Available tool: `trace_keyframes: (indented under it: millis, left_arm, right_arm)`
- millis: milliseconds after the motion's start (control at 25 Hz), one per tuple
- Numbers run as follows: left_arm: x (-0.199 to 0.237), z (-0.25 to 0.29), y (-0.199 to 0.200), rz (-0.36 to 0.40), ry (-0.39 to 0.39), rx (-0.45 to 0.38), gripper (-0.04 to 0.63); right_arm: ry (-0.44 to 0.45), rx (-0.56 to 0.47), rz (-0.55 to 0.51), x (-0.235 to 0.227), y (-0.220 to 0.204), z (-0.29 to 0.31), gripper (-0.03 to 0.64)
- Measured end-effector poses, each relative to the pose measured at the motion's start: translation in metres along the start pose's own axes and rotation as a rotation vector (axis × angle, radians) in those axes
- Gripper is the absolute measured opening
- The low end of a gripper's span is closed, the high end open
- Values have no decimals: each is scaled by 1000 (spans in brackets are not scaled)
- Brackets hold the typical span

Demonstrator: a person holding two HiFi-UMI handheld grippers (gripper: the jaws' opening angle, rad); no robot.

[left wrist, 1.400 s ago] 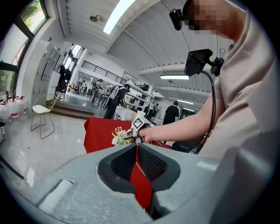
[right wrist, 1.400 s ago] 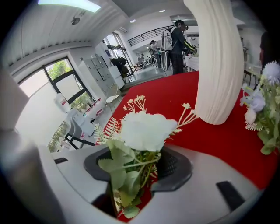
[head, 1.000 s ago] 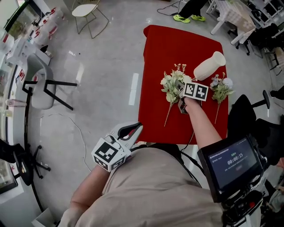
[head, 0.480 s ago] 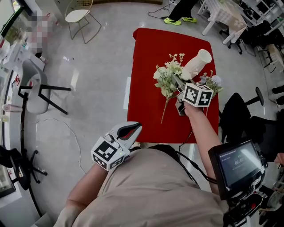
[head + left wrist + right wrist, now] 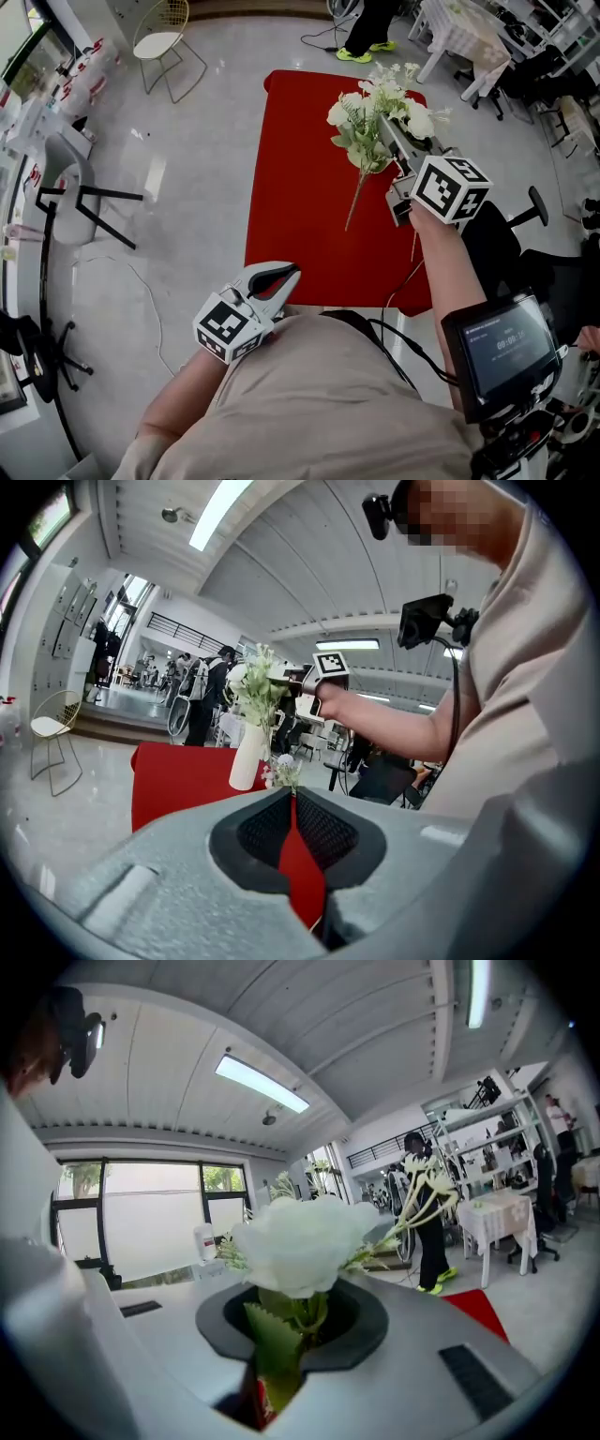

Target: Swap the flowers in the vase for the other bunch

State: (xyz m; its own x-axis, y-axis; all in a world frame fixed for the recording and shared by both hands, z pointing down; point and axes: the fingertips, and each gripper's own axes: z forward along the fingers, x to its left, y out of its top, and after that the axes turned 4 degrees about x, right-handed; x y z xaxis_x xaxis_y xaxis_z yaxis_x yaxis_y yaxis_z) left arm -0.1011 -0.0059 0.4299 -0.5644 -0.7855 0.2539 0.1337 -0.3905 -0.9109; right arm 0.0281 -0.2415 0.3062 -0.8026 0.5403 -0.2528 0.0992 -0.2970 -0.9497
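Note:
My right gripper [image 5: 392, 142] is shut on the stems of a white-and-green flower bunch [image 5: 371, 111] and holds it up above the red table [image 5: 300, 187]; one long stem hangs down below it. In the right gripper view a white bloom [image 5: 300, 1241] fills the space between the jaws. The left gripper view shows the white vase [image 5: 247, 756] upright on the red table [image 5: 178, 775], a small pale bunch [image 5: 284, 772] beside it, and the right gripper [image 5: 284, 678] with its flowers [image 5: 255, 682] above. My left gripper [image 5: 284, 273] hangs shut and empty at the table's near edge, its jaws [image 5: 292, 803] closed.
A white wire chair [image 5: 167, 34] and a grey chair [image 5: 70, 183] stand on the floor at the left. A black office chair [image 5: 511, 244] is close to the table's right side. A person in yellow-green shoes [image 5: 361, 52] stands beyond the far end.
My right gripper rose from the table with the white bunch, which now hangs clear of the cloth and hides the vase in the head view. The left gripper stayed low by my body.

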Motion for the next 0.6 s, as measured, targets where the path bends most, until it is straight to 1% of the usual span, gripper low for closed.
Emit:
trace_keyframes:
  millis: [120,240,400,600]
  left_arm:
    - [-8,4,-4,9,5,-10,8]
    - [-18,18,8,12,21,-16,8]
    - [-25,27,17,17,40,-23,8]
    - [-27,30,17,12,75,-33,8]
  right_arm:
    - [-1,-62,-39,-2,27,-12,77]
    - [-9,-124,-56,-22,65,-26,77]
    - [-49,-218,-86,-48,114,-39,77]
    - [-92,-301,-161,-66,148,-49,77]
